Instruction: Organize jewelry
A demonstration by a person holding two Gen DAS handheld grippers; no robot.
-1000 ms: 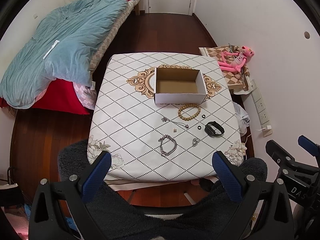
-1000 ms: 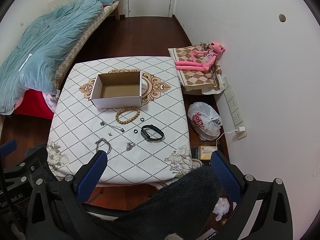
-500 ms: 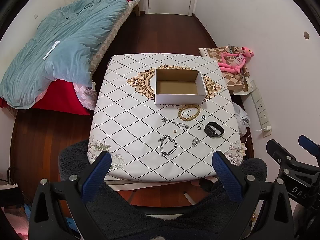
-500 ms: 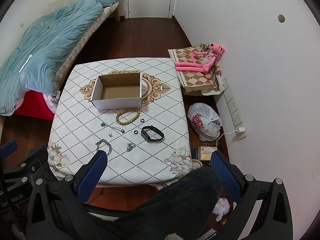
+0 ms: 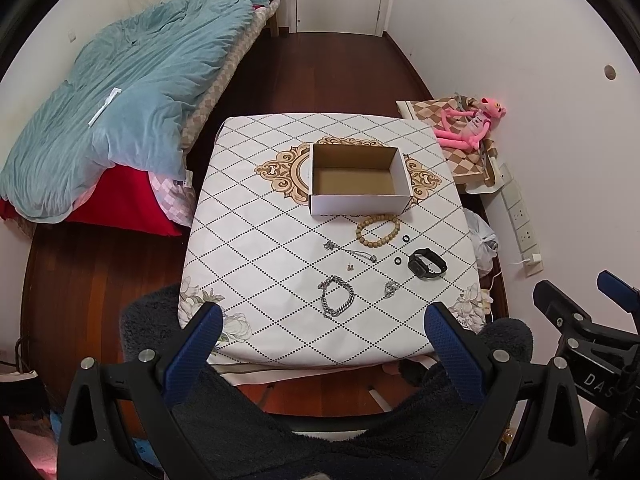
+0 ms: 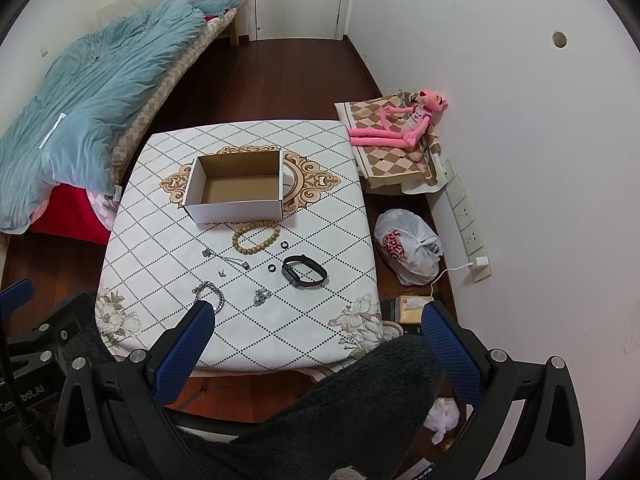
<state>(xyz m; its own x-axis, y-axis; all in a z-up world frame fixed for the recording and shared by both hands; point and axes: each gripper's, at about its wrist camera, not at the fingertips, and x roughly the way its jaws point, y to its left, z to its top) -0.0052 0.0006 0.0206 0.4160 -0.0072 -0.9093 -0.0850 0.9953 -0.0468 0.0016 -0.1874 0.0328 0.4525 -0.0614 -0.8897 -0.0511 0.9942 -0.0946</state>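
Observation:
An open, empty cardboard box (image 5: 358, 178) (image 6: 236, 188) stands mid-table. In front of it lie a wooden bead bracelet (image 5: 377, 231) (image 6: 256, 237), a thin silver necklace (image 5: 350, 251) (image 6: 225, 258), a silver chain bracelet (image 5: 338, 301) (image 6: 210, 294), a small silver charm (image 5: 390, 288) (image 6: 261, 297), two small black rings (image 5: 405, 238) (image 5: 397, 260) and a black watch band (image 5: 426, 263) (image 6: 304, 271). My left gripper (image 5: 326, 344) is open and empty, above the table's near edge. My right gripper (image 6: 318, 340) is open and empty there too.
The small table (image 5: 256, 216) has a white diamond-pattern cloth. A bed with a blue quilt (image 5: 120, 104) is at the left. A pink plush toy (image 6: 396, 128) and a plastic bag (image 6: 408, 246) lie on the floor at the right by the wall.
Both views have shifted only slightly; the table appears a little lower in the frame. No object has moved.

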